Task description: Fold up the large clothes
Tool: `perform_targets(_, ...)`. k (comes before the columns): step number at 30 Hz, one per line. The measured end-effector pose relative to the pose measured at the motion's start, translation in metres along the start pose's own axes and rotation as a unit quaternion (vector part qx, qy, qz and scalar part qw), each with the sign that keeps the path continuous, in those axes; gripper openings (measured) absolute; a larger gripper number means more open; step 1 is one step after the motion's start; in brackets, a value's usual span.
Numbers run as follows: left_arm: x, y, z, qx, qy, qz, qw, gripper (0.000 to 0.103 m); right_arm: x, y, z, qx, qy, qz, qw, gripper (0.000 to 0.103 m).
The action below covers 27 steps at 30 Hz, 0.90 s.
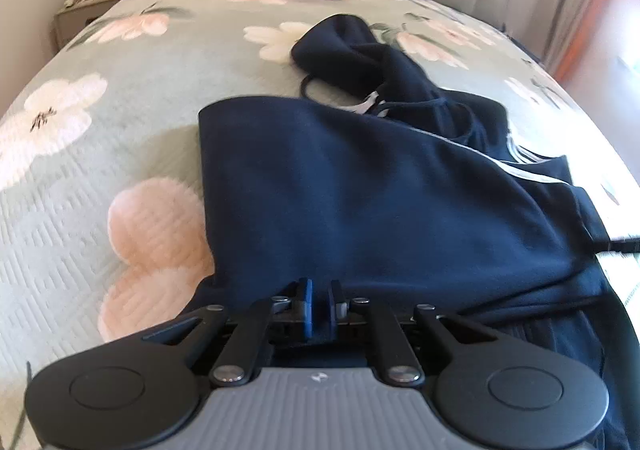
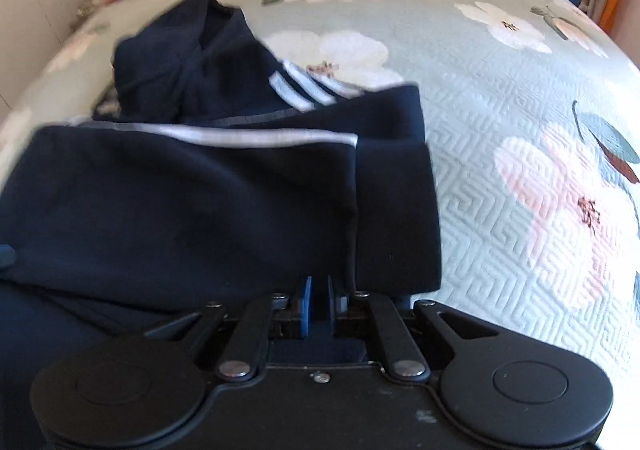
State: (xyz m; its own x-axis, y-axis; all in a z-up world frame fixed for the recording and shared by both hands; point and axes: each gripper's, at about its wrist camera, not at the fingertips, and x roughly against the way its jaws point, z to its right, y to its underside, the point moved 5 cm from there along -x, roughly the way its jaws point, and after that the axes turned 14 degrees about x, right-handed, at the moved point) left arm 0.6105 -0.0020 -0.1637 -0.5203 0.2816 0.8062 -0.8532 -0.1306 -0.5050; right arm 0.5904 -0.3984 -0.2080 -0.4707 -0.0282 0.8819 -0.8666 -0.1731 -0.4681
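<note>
The navy garment (image 1: 360, 186) lies part-folded on the bed (image 1: 120, 138), its near hem clamped by both tongs: left tongs (image 1: 319, 290) at one corner, right tongs (image 2: 318, 288) by the cuff. If only the top layer is pinched, the lower layers may be left behind and the fold skewed. Both tongs are pitched steeply down toward the bed.

Both wrist views look steeply down, close over the same navy garment (image 1: 360, 190) on the bed (image 1: 120, 130)
</note>
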Motion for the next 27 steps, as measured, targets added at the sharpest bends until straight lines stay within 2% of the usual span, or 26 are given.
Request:
perform_targets(2,0.004,0.000,0.001,0.000,0.006,0.000,1.0000,0.015,0.016,-0.019,-0.004,0.029,-0.002,0.032,0.999,0.008)
perform_targets(4,0.004,0.002,0.004,0.007,0.009,-0.004,0.9999,0.016,0.018,-0.052,-0.008,0.049,-0.017,0.062,0.997,0.015)
perform_targets(9,0.012,-0.006,0.012,0.008,0.018,0.004,0.9998,0.016,-0.001,-0.136,-0.024,0.055,-0.052,0.133,0.988,0.015)
perform_targets(11,0.015,-0.012,0.017,-0.007,0.020,0.011,0.9997,0.016,-0.014,-0.167,-0.029,0.056,-0.069,0.151,0.984,0.024)
perform_targets(13,0.016,-0.019,0.020,-0.021,0.022,0.014,0.9994,0.017,-0.031,-0.197,-0.034,0.068,-0.087,0.166,0.980,0.056)
perform_targets(14,0.016,-0.022,0.021,-0.026,0.023,0.015,0.9993,0.017,-0.042,-0.210,-0.035,0.077,-0.092,0.168,0.978,0.064)
perform_targets(15,0.014,-0.025,0.020,-0.031,0.021,0.018,0.9991,0.017,-0.059,-0.222,-0.037,0.083,-0.092,0.166,0.978,0.067)
perform_targets(18,0.008,-0.034,0.015,-0.032,0.018,0.021,0.9991,0.018,-0.105,-0.259,-0.040,0.083,-0.101,0.136,0.982,0.065)
perform_targets(22,-0.006,-0.043,0.003,-0.009,0.026,0.016,0.9995,0.018,-0.153,-0.316,-0.046,0.025,-0.150,0.119,0.981,0.065)
perform_targets(27,-0.013,-0.048,-0.006,-0.004,0.037,0.015,0.9992,0.018,-0.207,-0.355,-0.054,-0.039,-0.166,0.090,0.981,0.069)
